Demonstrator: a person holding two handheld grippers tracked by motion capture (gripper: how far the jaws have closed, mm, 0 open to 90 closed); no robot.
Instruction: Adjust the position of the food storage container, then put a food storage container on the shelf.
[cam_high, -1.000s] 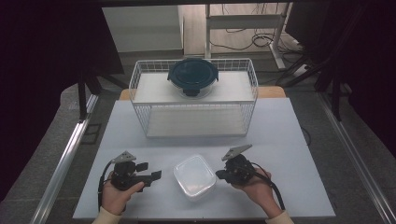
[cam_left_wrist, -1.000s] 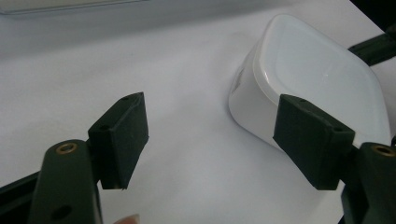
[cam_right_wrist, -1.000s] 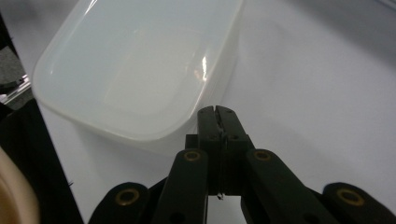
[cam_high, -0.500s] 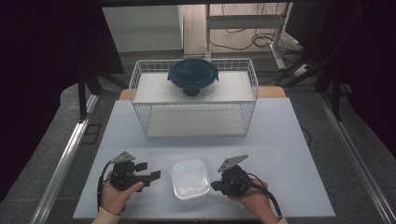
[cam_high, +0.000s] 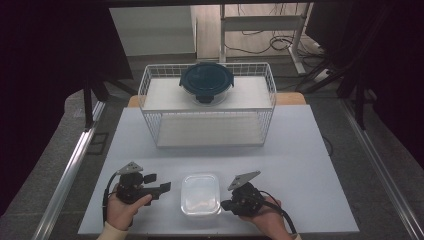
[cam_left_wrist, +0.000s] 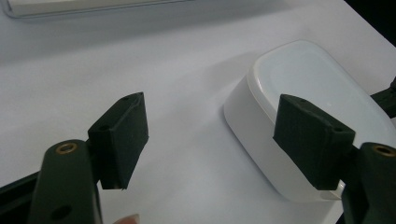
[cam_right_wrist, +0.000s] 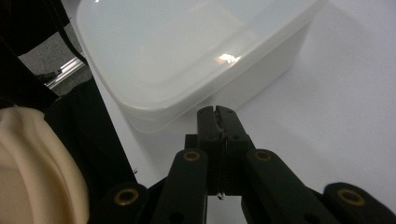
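A white rectangular container with a translucent lid (cam_high: 200, 194) sits near the table's front edge, between my two grippers. My left gripper (cam_high: 165, 187) lies just left of it, jaws open and apart from it. In the left gripper view the container (cam_left_wrist: 303, 93) stands behind the right jaw, and the gap of the gripper (cam_left_wrist: 210, 105) holds only bare table. My right gripper (cam_high: 226, 204) is at the container's front right corner. In the right gripper view its jaws (cam_right_wrist: 218, 112) are shut together with nothing between them, tips right at the container's (cam_right_wrist: 187, 51) side wall under the lid rim.
A white wire basket (cam_high: 150, 100) stands upside down at the back of the white table (cam_high: 310, 165), with a round container with a dark lid (cam_high: 206, 81) on top. The person's left hand (cam_right_wrist: 28, 163) shows beyond the white container.
My right gripper has come nearer the front edge and a little left, staying shut. The white container has slid slightly left toward the left gripper. The left gripper has kept still.
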